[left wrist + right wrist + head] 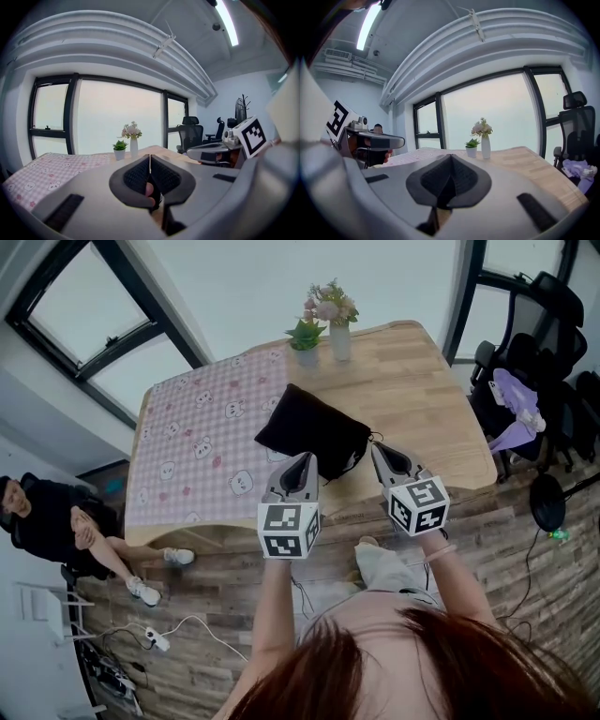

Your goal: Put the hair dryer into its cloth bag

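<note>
A black cloth bag (314, 430) lies bulging on the wooden table (422, 390), its mouth and drawstring toward the front right. No hair dryer shows outside it. My left gripper (309, 458) hovers over the bag's near edge, shut with nothing between its pads. To its right my right gripper (376, 449) is also shut and empty, beside the bag's drawstring end. Both point nearly level over the table. In the left gripper view the left gripper (149, 157) has its pads pressed together; the right gripper view shows the same of the right gripper (451, 156). The bag is out of both gripper views.
A pink bear-print cloth (202, 442) covers the table's left half. A vase of flowers (339, 329) and a small potted plant (306, 343) stand at the far edge. A person (56, 521) sits at the left. Office chairs (534, 334) stand at the right.
</note>
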A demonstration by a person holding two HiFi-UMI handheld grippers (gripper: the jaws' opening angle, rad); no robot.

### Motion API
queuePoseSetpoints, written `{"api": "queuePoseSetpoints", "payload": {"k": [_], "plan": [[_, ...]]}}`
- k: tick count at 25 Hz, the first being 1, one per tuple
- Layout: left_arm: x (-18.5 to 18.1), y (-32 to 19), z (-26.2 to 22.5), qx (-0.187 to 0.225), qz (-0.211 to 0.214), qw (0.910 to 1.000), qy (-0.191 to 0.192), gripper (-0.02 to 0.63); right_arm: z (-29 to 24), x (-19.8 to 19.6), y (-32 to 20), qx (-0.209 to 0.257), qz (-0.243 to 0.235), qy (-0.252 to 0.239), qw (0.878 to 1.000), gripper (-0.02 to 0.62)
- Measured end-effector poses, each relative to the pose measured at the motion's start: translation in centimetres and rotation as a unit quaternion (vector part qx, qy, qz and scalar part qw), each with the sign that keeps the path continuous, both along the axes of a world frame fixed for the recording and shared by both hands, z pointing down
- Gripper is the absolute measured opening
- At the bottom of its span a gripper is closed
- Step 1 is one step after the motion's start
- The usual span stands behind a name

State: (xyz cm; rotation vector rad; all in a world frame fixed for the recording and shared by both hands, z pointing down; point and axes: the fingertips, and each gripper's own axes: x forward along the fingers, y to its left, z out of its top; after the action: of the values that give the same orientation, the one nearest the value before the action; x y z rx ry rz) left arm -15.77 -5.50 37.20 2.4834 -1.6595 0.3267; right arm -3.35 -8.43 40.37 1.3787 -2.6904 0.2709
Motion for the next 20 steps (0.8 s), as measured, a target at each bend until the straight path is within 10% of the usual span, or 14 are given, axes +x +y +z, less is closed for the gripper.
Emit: {"api": "queuePoseSetpoints", "payload": {"k": [20], "plan": [[3.7, 3.6, -4.8, 0.044, -0.022, 0.9988, -0.009, 0.014, -5.7, 2.5, 3.7, 0.058, -0.035, 0.037, 0.997, 0.0]]}}
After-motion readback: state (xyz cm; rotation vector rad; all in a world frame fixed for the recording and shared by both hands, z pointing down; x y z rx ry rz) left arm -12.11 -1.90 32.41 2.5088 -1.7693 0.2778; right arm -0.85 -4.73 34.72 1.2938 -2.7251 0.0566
